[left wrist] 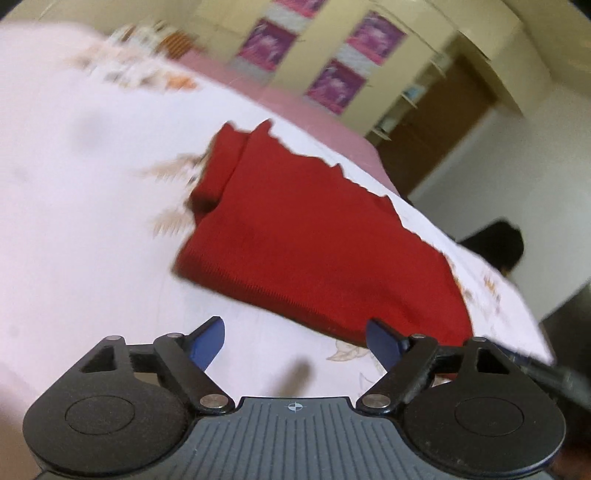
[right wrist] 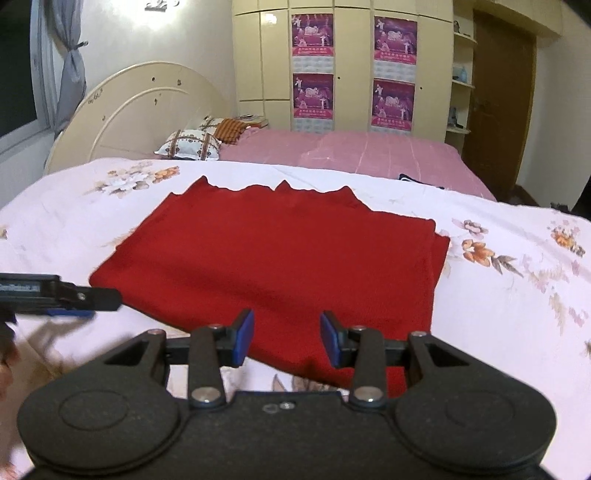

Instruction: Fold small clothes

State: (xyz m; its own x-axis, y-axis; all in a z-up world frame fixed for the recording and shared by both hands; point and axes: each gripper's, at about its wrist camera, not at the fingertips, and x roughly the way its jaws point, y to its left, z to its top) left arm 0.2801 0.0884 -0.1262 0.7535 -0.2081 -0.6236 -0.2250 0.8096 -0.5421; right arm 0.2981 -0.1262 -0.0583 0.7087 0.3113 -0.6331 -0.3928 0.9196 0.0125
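Left wrist view is tilted and smeared with blur: the left gripper point(left wrist: 295, 343) has its blue pads point(left wrist: 212, 341) spread wide with nothing between them, only the white flowered bedspread point(left wrist: 92, 221) showing in the gap. The red garment point(left wrist: 306, 236) lies flat on that bedspread just beyond the fingertips — its near edge passes close by the right-hand pad, though whether they touch cannot be told. Along its far edge the cloth has a jagged outline, and a folded band of the same red runs along its left side.

Right wrist view is sharp and level. The right gripper point(right wrist: 287, 338) has its jaws partly open, the blue pads point(right wrist: 245, 338) standing apart over the garment's near edge; they grip nothing, and the red cloth point(right wrist: 266, 254) shows in the gap between them. The garment is spread as a rough rectangle in the middle of the white bedspread point(right wrist: 498, 295), with a second layer peeking out along its right side. The left gripper point(right wrist: 62, 295) reaches in from the left edge of this view, its tip beside the garment's near left corner. Beyond the white spread lies a pink sheet point(right wrist: 351, 151), with pillows point(right wrist: 188, 146) by the cream headboard point(right wrist: 147, 107) and a wardrobe point(right wrist: 351, 62) hung with purple posters point(right wrist: 313, 35).
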